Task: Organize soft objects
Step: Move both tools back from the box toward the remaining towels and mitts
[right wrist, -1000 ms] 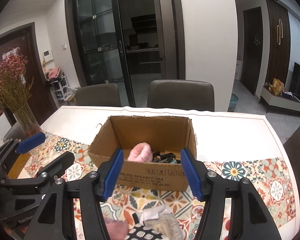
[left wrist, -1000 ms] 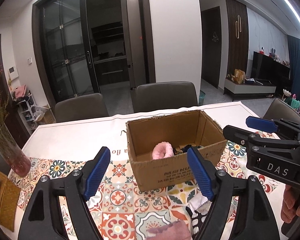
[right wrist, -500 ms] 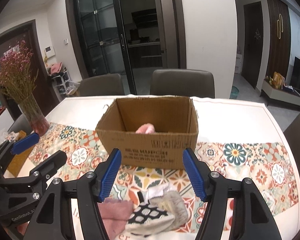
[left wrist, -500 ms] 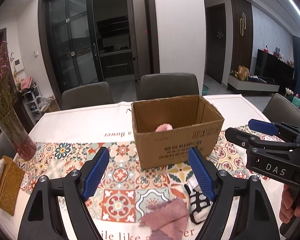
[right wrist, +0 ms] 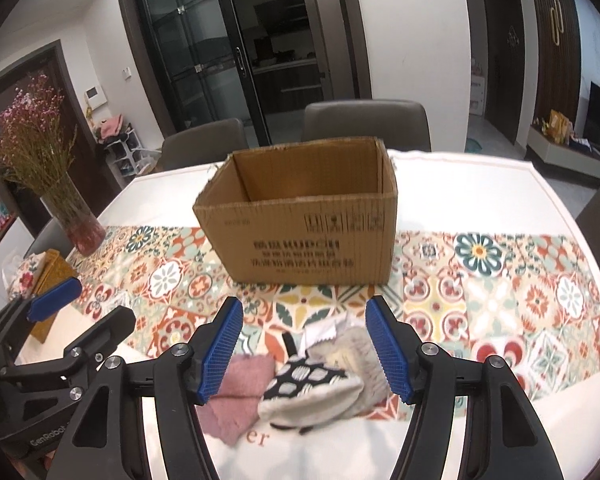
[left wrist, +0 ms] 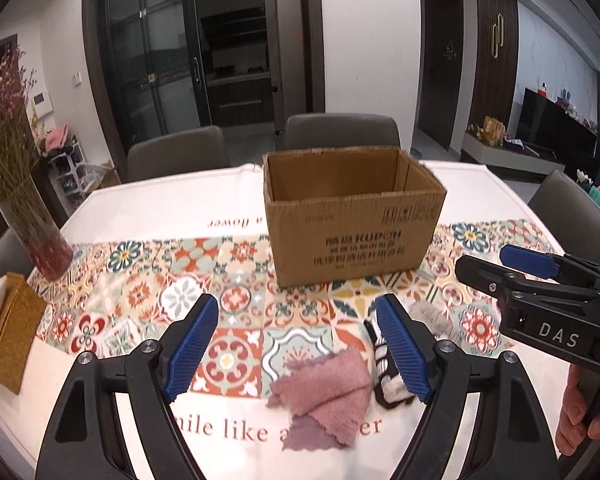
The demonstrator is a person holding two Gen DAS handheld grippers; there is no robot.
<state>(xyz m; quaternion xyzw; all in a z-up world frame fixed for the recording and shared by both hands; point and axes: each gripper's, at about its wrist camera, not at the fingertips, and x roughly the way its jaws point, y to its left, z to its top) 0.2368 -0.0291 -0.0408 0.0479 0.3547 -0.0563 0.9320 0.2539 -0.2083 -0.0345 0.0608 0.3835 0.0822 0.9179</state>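
Both grippers hang over the near edge of the table, jaws apart and nothing between them. The left gripper [left wrist: 300,346] is spread wide above the pink cloth [left wrist: 326,386]; the right gripper [right wrist: 306,350] hovers over the black-and-white patterned sock [right wrist: 310,386], with a grey knitted piece [right wrist: 364,350] just beside it on the right. The little pile lies on the tiled-pattern tablecloth [right wrist: 496,300], near side of the open cardboard box [right wrist: 308,236]. A vase of dried flowers [left wrist: 40,236] stands far left.
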